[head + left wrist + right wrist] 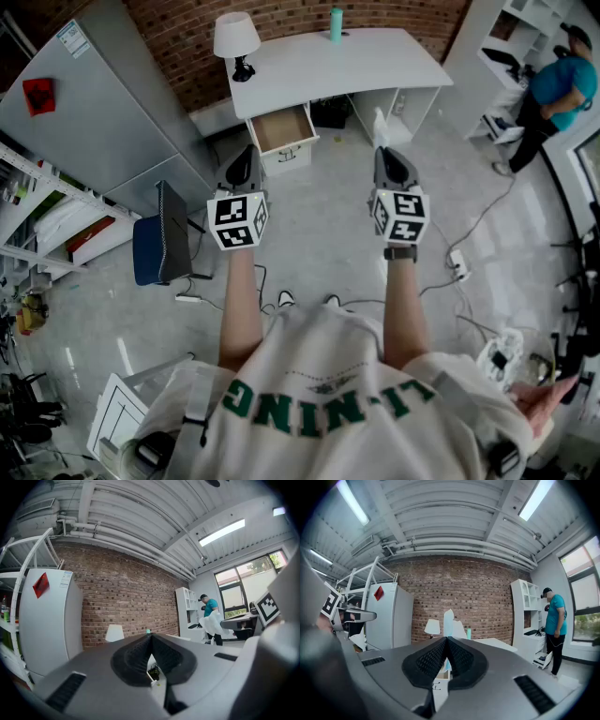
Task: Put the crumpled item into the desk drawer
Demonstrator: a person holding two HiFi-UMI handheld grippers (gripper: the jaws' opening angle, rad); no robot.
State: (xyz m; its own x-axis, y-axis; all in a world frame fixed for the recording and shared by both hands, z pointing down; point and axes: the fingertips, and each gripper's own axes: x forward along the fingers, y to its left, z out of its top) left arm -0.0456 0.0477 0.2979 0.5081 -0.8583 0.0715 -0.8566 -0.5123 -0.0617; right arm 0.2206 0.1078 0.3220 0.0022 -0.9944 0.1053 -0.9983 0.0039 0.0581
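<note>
two hand-held grippers are held out level and side by side, well apart, over the pale floor (319,239), both aimed at a white worktop (309,70) that stands against a brick wall (300,14). the right hand-held gripper (382,155) has its jaws pressed together on the crumpled item (380,127), a thin white piece that sticks out past the tips; in the right gripper view it rises just above the point where the ribbed pads (433,660) meet. the left hand-held gripper (246,153) is closed as well, its jaws meeting at the tips with nothing between them. the drawer (281,128) under the worktop's left end stands pulled open, its brown inside showing, well ahead of both grippers and nearer the left one. on the worktop a white lamp (236,37) stands at the left end and a teal bottle (336,23) near the back edge. a grey cabinet (103,103) and a blue chair (161,244) are off to the left. a person in a teal top (560,86) stands at the far right beside white shelves (525,28).
</note>
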